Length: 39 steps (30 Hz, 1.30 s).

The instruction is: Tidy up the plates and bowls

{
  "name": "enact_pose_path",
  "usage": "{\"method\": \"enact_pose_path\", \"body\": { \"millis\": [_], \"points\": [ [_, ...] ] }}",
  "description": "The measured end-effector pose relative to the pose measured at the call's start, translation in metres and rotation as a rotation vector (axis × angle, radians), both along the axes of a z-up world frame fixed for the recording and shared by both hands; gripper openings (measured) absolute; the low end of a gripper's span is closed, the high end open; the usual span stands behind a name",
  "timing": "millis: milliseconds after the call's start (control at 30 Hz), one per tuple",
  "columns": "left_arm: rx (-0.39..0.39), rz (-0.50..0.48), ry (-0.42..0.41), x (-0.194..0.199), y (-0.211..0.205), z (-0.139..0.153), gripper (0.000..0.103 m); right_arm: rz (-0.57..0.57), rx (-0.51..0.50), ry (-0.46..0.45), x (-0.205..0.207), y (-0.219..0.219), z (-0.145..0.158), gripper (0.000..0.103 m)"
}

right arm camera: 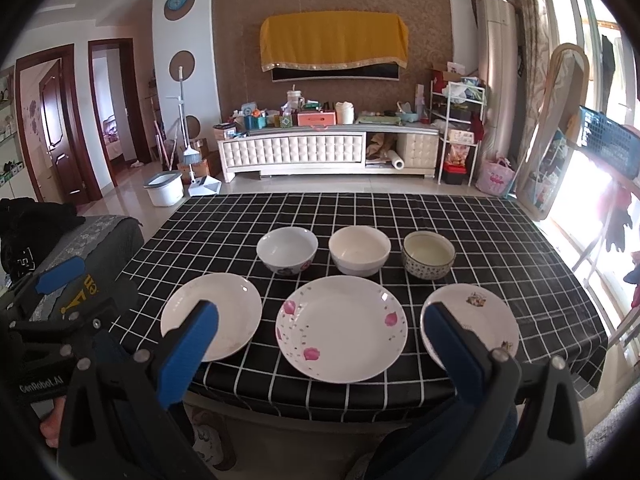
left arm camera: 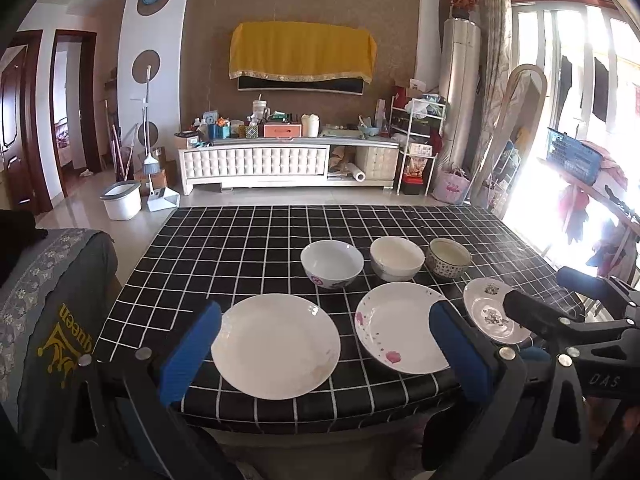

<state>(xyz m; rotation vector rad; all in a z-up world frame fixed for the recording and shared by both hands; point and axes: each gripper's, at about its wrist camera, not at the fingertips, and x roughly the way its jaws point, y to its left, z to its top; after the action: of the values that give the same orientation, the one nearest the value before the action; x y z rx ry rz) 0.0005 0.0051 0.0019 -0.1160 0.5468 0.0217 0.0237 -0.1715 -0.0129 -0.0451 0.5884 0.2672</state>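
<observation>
Three plates lie in a front row on the black checked table [left arm camera: 224,248] [right arm camera: 224,224]: a plain white plate [left arm camera: 276,346] [right arm camera: 216,312], a pink-flowered plate [left arm camera: 396,326] [right arm camera: 342,328] and a small patterned plate [left arm camera: 486,308] [right arm camera: 476,320]. Behind them stand a white flowered bowl [left arm camera: 332,264] [right arm camera: 287,250], a cream bowl [left arm camera: 397,258] [right arm camera: 359,250] and a dotted bowl [left arm camera: 448,258] [right arm camera: 429,254]. My left gripper [left arm camera: 326,350] is open and empty, held before the table's front edge. My right gripper [right arm camera: 322,350] is open and empty too.
A chair with grey cloth [left arm camera: 52,300] stands left of the table. The other gripper shows at the right of the left wrist view [left arm camera: 576,320]. Beyond the table are a bucket [left arm camera: 120,200], a TV cabinet [left arm camera: 288,160] and a bright window [left arm camera: 580,100].
</observation>
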Motion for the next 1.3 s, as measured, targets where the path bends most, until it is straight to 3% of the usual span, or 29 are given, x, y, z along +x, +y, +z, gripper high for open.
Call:
{"method": "enact_pose_path", "body": {
  "millis": [500,567,667,933,1167,1267,1300],
  "points": [
    [-0.005,0.096,0.074,0.047,0.07,-0.007,0.103,0.107,0.008,0.079,0.063,0.05,-0.008,0.103],
    [-0.023,0.111,0.136,0.056,0.079,-0.014,0.103,0.133,0.012,0.101,0.074,0.059,-0.012,0.103],
    [0.004,0.13,0.159,0.065,0.091,-0.02,0.103,0.166,0.01,0.145,0.092,0.074,-0.024,0.103],
    [-0.053,0.185,0.281,0.095,0.133,-0.068,0.103,0.199,-0.07,0.264,0.127,0.109,-0.066,0.103],
    [-0.05,0.212,0.401,0.108,0.151,-0.11,0.103,0.223,-0.083,0.359,0.145,0.126,-0.101,0.1],
    [-0.057,0.206,0.452,0.113,0.155,-0.126,0.093,0.222,-0.099,0.394,0.153,0.128,-0.115,0.089],
    [-0.059,0.206,0.472,0.113,0.157,-0.131,0.085,0.217,-0.111,0.397,0.156,0.131,-0.119,0.087]
  ]
}}
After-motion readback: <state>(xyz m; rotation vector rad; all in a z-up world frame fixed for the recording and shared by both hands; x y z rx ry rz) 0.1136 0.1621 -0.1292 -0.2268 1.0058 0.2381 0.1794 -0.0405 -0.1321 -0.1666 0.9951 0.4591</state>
